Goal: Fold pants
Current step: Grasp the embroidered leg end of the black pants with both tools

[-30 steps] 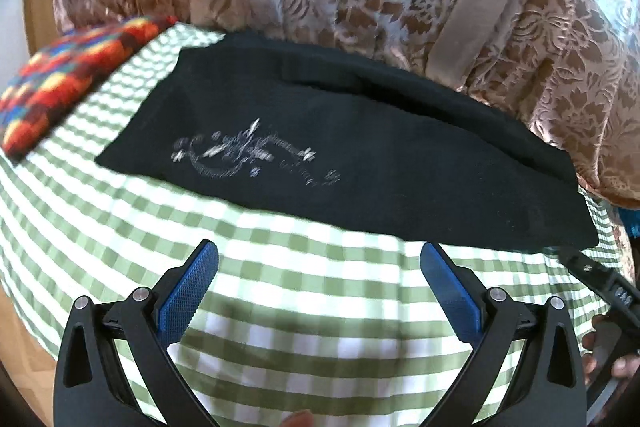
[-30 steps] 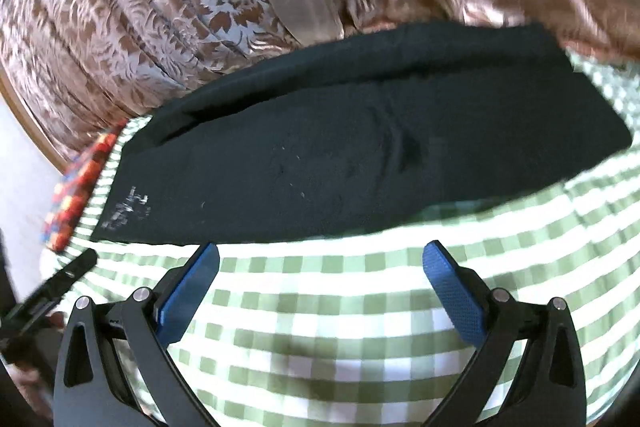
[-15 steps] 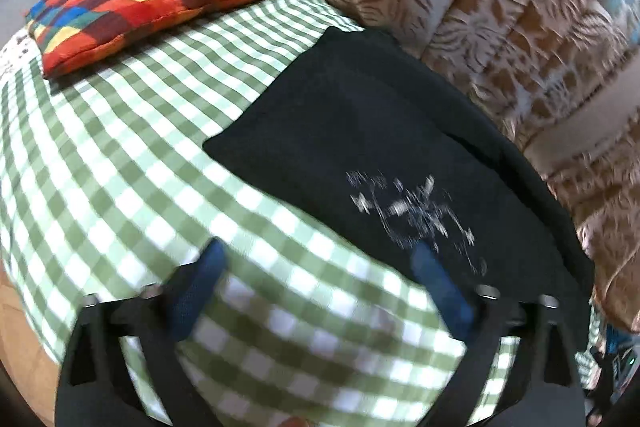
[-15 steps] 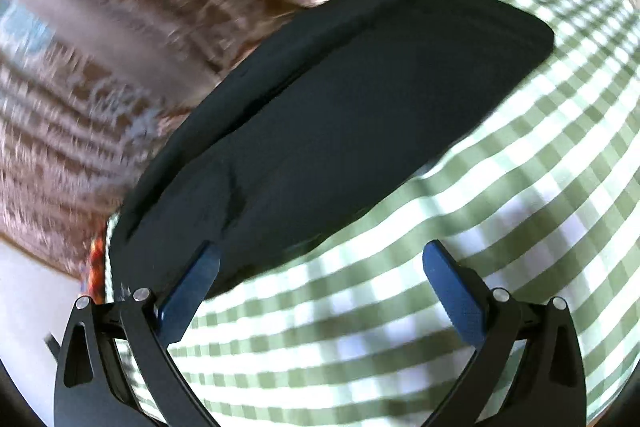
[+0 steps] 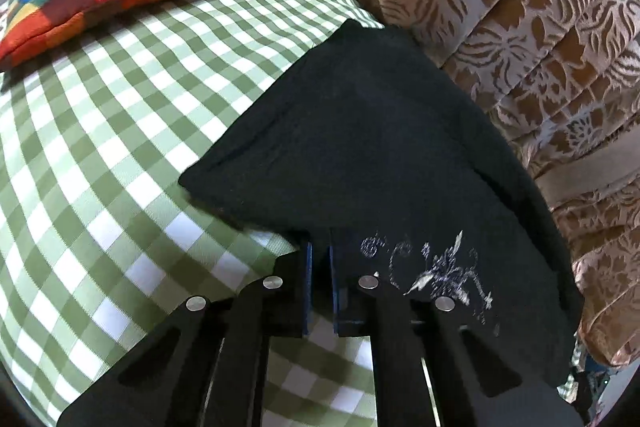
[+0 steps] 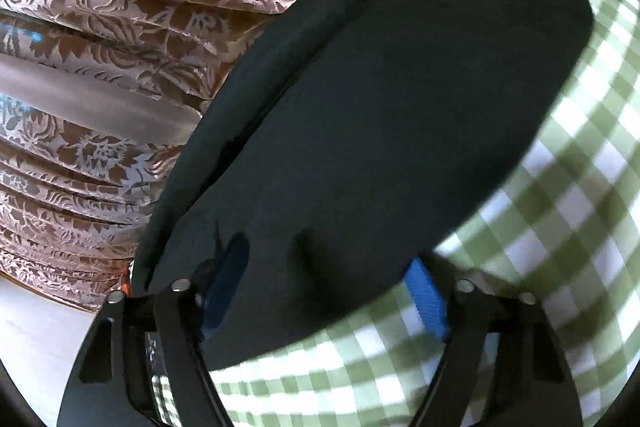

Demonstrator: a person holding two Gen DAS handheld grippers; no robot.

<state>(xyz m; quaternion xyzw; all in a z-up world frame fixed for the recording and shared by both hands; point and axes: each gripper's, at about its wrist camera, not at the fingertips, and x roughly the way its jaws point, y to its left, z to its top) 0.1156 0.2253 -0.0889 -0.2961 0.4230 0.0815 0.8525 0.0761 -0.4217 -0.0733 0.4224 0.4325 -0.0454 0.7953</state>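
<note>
Pinching the near hem of the soft, limp black pants (image 5: 380, 147), the left gripper (image 5: 319, 251) was clamped while the right gripper (image 6: 324, 279) was closing astride the same edge.

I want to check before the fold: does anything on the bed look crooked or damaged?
Nothing looks damaged. The black pants lie flat on the checked sheet, but their far edge climbs onto the floral curtain.

Pants (image 5: 380, 147): matt black knit cloth. Bedsheet (image 5: 120, 115): woven checked cotton. Curtain (image 5: 500, 7): glossy brocade. Gripper pads (image 6: 426, 297): textured blue rubber.
</note>
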